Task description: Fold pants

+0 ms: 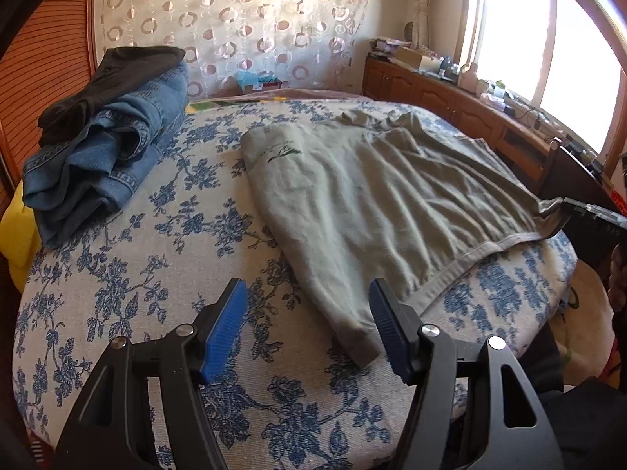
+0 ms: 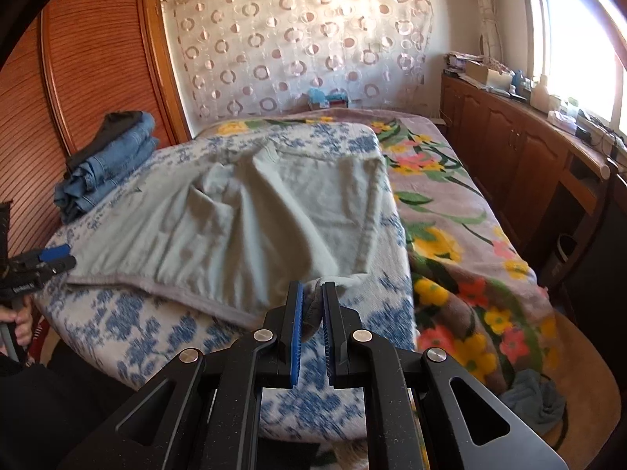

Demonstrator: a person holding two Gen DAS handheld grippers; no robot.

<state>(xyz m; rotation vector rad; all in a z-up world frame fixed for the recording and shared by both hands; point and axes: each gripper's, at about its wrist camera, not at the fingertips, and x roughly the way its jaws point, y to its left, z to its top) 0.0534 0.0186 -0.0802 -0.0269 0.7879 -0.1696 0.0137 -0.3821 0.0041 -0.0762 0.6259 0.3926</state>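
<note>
Grey-green pants (image 1: 376, 203), one pair; right claw (image 2: 312, 293) pinching them, left claw (image 1: 309, 293) agape.

The bed (image 1: 164, 274) is viewed from its near left edge by the left wrist camera, low and close, facing the curtained wall. From further right, the same pale pants (image 2: 250, 211) and jeans stack (image 2: 109, 160) are covered by the right wrist camera.

Home bedroom: bed (image 2: 470, 235), wardrobe (image 2: 98, 58), curtain (image 2: 298, 39).
</note>
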